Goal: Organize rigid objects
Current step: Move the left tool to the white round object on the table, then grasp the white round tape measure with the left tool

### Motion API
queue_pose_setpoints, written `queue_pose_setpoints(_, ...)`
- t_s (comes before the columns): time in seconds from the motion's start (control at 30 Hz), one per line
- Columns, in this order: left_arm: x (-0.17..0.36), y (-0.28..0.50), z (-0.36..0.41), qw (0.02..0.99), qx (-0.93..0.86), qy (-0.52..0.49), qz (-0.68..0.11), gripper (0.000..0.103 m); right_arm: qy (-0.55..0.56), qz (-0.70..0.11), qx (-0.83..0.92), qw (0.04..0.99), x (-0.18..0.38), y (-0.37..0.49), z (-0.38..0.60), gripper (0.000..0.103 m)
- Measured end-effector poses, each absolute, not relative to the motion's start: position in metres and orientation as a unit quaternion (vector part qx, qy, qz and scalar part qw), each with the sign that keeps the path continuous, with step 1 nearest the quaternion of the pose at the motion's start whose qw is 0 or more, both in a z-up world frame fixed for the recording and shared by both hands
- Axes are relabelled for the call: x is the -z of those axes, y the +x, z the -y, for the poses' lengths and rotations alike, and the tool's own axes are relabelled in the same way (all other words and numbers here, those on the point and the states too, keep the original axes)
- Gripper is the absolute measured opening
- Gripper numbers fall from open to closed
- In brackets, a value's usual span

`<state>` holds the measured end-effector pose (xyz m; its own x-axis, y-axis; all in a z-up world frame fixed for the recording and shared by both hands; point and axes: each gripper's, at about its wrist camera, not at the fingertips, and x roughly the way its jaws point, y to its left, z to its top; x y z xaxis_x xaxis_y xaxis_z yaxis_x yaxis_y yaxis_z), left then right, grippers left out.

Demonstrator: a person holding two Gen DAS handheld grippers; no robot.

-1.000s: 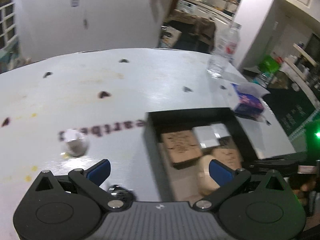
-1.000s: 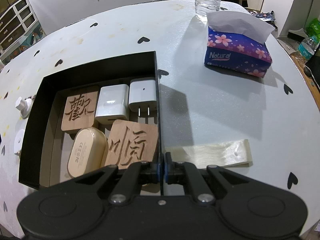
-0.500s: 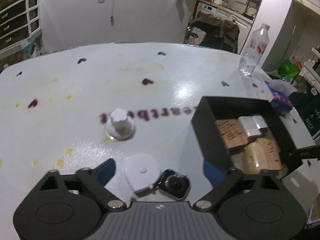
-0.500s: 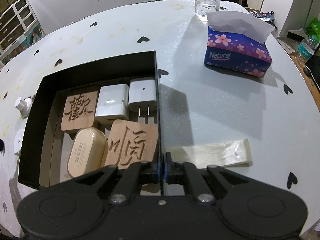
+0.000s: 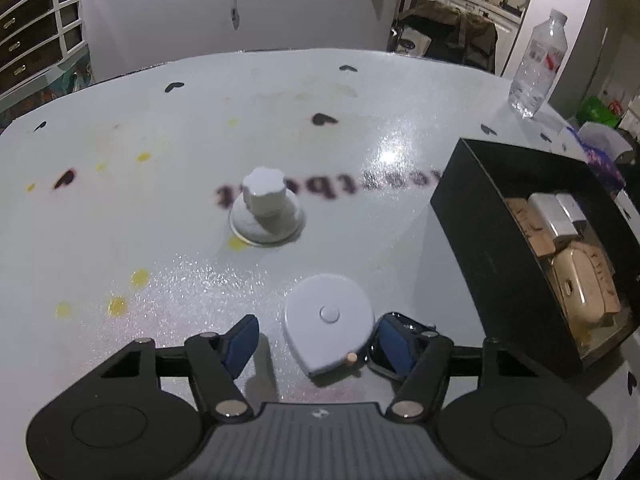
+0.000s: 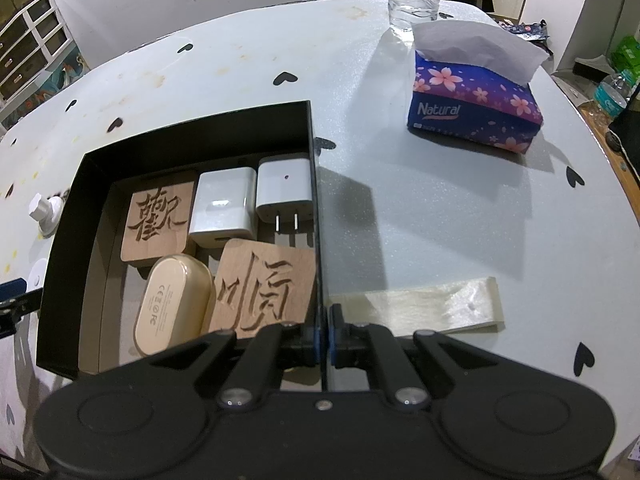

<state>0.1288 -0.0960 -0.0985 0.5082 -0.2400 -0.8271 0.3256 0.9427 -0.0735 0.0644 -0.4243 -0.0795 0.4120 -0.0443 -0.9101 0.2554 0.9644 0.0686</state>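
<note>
Left gripper (image 5: 316, 340) spread around the white teardrop-shaped tape measure (image 5: 328, 322) on the counter (image 5: 160, 208), black box (image 5: 500, 240) at 3 o'clock; right gripper (image 6: 323, 330) clamped on box wall; judgement: centre before closing, avoiding the black smartwatch (image 5: 400, 332).

The right gripper (image 6: 323, 334) pinches the black box's (image 6: 192, 136) right wall. Inside lie two carved wooden tiles (image 6: 157, 220), two white chargers (image 6: 223, 212) and a beige case (image 6: 172, 307).
</note>
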Motion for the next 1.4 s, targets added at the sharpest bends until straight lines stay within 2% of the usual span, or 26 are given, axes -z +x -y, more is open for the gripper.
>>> queue_pose_setpoints(0.4, 0.103, 0.136, 0.092, 0.87, 0.138, 0.067, -0.468, 0.065, 0.099, -0.536, 0.093, 0.833, 0.08, 0.064, 0.424, 0.005)
queue_pose_setpoints(0.57, 0.103, 0.13, 0.084, 0.873, 0.138, 0.065, -0.463, 0.058, 0.099, -0.536, 0.093, 0.833, 0.08, 0.064, 0.424, 0.005)
queue_pose_setpoints(0.6, 0.103, 0.129, 0.084, 0.874, 0.14, 0.065, -0.46, 0.053, 0.098, -0.536, 0.093, 0.833, 0.08, 0.064, 0.425, 0.005)
queue_pose_setpoints(0.77, 0.101, 0.129, 0.086, 0.877, 0.136, 0.059, -0.458, 0.052, 0.099, -0.536, 0.093, 0.833, 0.08, 0.064, 0.425, 0.005)
queue_pose_setpoints(1.17, 0.027, 0.125, 0.133, 0.886, 0.259, 0.05, -0.382, 0.052, 0.1, -0.535, 0.093, 0.834, 0.08, 0.064, 0.425, 0.005)
queue_pose_setpoints(1.4, 0.018, 0.109, 0.183, 0.846, 0.356, 0.095, -0.385, 0.052, 0.1, -0.535, 0.093, 0.834, 0.08, 0.064, 0.425, 0.005)
